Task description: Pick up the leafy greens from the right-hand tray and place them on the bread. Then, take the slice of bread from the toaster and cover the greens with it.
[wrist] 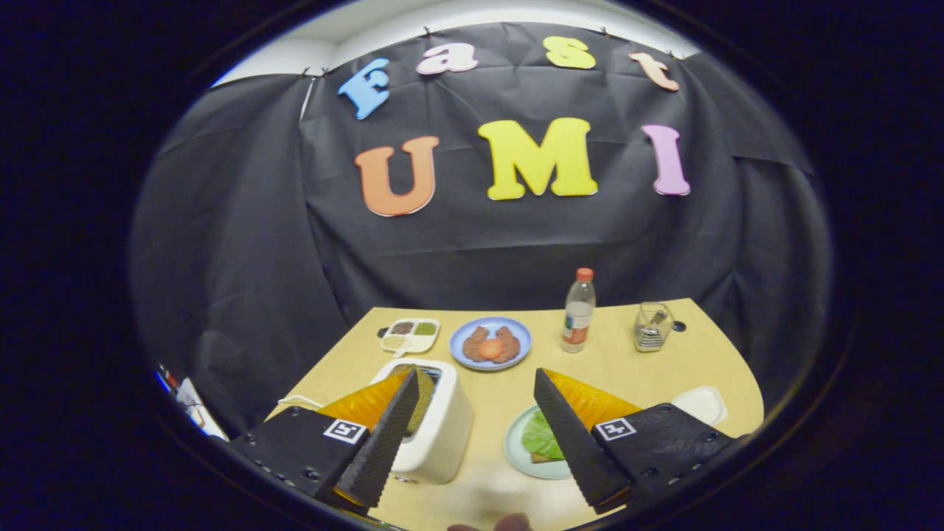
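Greens (540, 436) lie on a pale green plate (516, 456) on the counter (627, 354), over a slice of bread (544, 458) whose edge shows beneath; they sit just left of the right finger (571, 435), which covers part of the plate. The claw (476, 435) is spread wide, gripping nothing, raised above the counter and tilted downward. The white toaster (442, 435) stands behind the left finger (387, 435), a slice in its slot partly hidden. A white tray (700, 404) lies at 3 o'clock from the plate. Toward 12 o'clock: a blue plate (490, 344) of food, a bottle (578, 310), a compartment dish (409, 335) and a glass jar (653, 327). Something blurred at 6 o'clock, hard to make out.
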### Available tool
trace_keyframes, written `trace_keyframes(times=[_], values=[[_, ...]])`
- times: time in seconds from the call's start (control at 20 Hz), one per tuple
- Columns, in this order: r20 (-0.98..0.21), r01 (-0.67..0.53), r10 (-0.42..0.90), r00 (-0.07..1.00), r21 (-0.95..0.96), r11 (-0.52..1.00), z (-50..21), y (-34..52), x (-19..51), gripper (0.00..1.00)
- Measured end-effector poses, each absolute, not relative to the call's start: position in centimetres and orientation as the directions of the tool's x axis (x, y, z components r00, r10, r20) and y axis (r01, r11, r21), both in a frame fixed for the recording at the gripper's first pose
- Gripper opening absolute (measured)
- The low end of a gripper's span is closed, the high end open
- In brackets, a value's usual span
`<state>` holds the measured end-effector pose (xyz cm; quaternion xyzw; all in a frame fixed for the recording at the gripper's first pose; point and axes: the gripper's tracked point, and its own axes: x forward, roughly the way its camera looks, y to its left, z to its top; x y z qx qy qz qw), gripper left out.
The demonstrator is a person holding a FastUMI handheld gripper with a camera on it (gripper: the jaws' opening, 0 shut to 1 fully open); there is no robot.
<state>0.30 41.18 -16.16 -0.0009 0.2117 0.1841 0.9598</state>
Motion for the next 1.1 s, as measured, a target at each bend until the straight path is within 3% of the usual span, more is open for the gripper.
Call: trace_keyframes(times=[0.2,0.5,0.9,0.95,1.1], values=[[-0.472,-0.389,0.355,0.807,0.026,0.921,-19.8,47.4,0.3,0.96],[-0.542,-0.349,0.269,0.796,-0.048,0.936,-24.6,50.2,3.5,0.95],[-0.573,-0.275,0.177,0.800,-0.087,0.958,-25.9,49.2,6.0,0.28],[-0.579,-0.276,0.182,0.795,-0.077,0.958,-25.7,49.2,6.0,0.17],[-0.584,-0.301,0.226,0.780,-0.033,0.953,-24.4,49.2,5.5,0.10]])
